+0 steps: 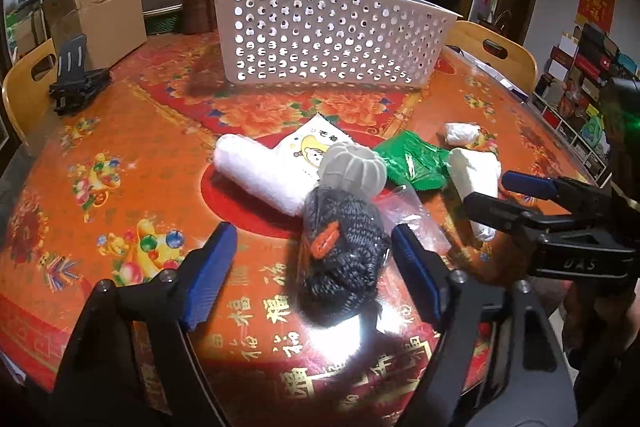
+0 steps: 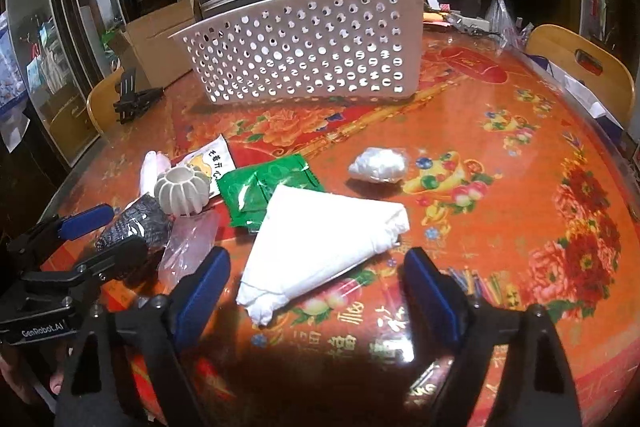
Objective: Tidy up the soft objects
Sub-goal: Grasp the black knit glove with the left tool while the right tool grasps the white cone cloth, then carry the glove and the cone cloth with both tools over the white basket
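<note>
Had both sets of jaws standing apart, nothing clamped yet. Left gripper (image 1: 312, 267) straddled the dark knitted bundle (image 1: 340, 259) in its clear bag, right pad looking close to touching the plastic, left pad well clear. Right gripper (image 2: 316, 291) hovered around the near end of the folded white cloth (image 2: 320, 239), pads apart from it on both sides.

Probably best to sink lower before squeezing, catch the knit itself rather than just slippery bag, and pinch the cloth at its thick folded end.

Further out at 12 o'clock: ribbed white ball (image 1: 352, 167), white roll (image 1: 256, 171), green packet (image 1: 416, 163), small wrapped wad (image 2: 378, 165), then the white perforated basket (image 1: 332, 35) at the far side of the bench (image 1: 120, 167).

Couldn't see inside the basket. Glare washed out the bundle's near edge.
</note>
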